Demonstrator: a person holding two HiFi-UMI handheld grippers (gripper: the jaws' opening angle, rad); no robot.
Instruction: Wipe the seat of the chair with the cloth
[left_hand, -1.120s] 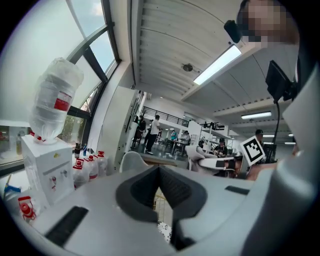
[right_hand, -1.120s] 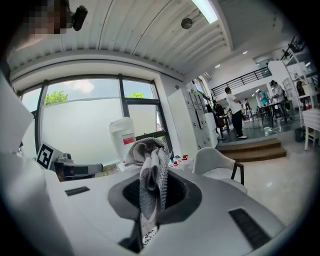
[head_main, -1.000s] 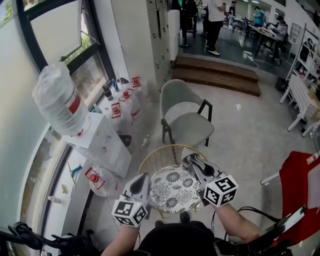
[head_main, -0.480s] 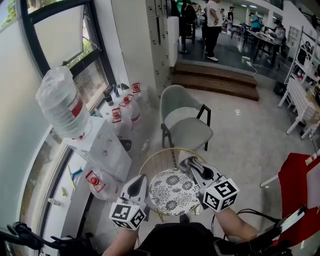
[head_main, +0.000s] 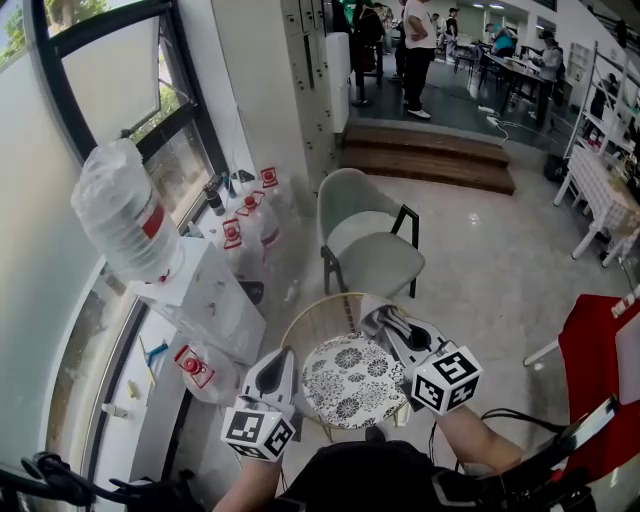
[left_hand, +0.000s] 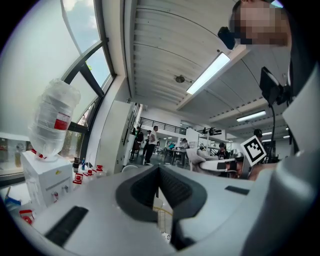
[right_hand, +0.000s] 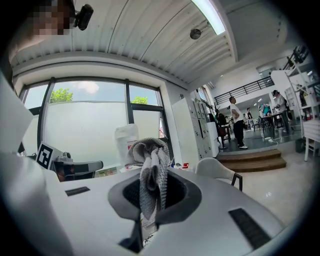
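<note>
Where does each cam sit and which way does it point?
Head view: on the person's head, steeply down at the round black-and-white patterned chair seat; shows left gripper, right gripper, forearms.
Left gripper view: on the left gripper, along its shut, empty jaws into the room.
Right gripper view: on the right gripper, toward the window; jaws clamp a grey knitted cloth.
Shared: all three show the upturned clear water bottle.

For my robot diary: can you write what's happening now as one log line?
phase: before wiping | right gripper: shut on cloth | left gripper: shut, empty | chair seat: below both grippers
</note>
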